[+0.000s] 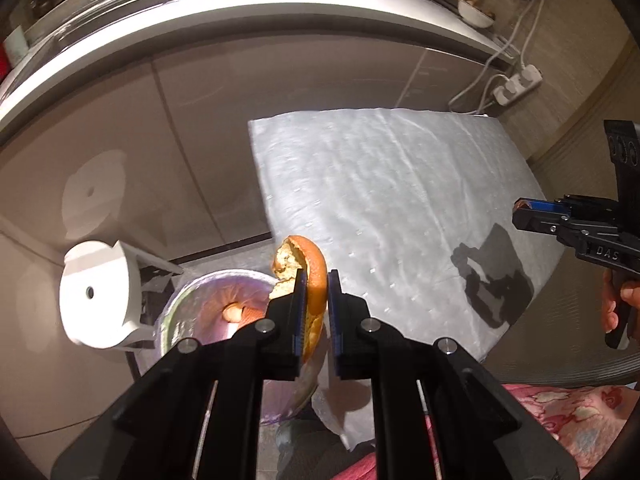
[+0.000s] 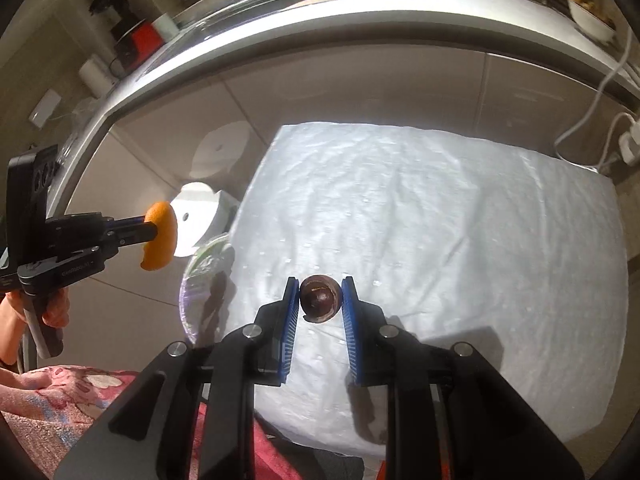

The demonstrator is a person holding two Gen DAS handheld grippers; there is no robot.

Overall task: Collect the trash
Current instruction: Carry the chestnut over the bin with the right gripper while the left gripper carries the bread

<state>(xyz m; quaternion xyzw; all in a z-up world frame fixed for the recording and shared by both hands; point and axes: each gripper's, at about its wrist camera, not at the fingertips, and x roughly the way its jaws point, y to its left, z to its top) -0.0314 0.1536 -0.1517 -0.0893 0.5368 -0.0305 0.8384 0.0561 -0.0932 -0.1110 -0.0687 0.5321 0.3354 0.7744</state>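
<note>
A curled piece of orange peel (image 1: 310, 252) stands upright between the pads of my left gripper (image 1: 316, 280), which is shut on it. It hangs just over the right rim of a round bin lined with clear plastic (image 1: 180, 300). In the right wrist view, my right gripper (image 2: 320, 282) is shut on a dark brown round nut-like thing (image 2: 320, 300), over the near left part of the white-covered table (image 2: 440, 220). The left gripper (image 2: 154, 226) with the orange peel (image 2: 162, 240) shows at the left of that view, and the bin (image 2: 192, 276) lies below it. The right gripper (image 1: 520, 214) shows at the right edge of the left wrist view.
A white round lid (image 1: 96, 296) stands tilted beside the bin. Grey cabinet fronts and a white counter edge (image 1: 240, 12) rise behind the table. A power strip with cables (image 1: 516, 84) hangs at the far right. Pink patterned fabric (image 2: 60, 396) lies at the near edge.
</note>
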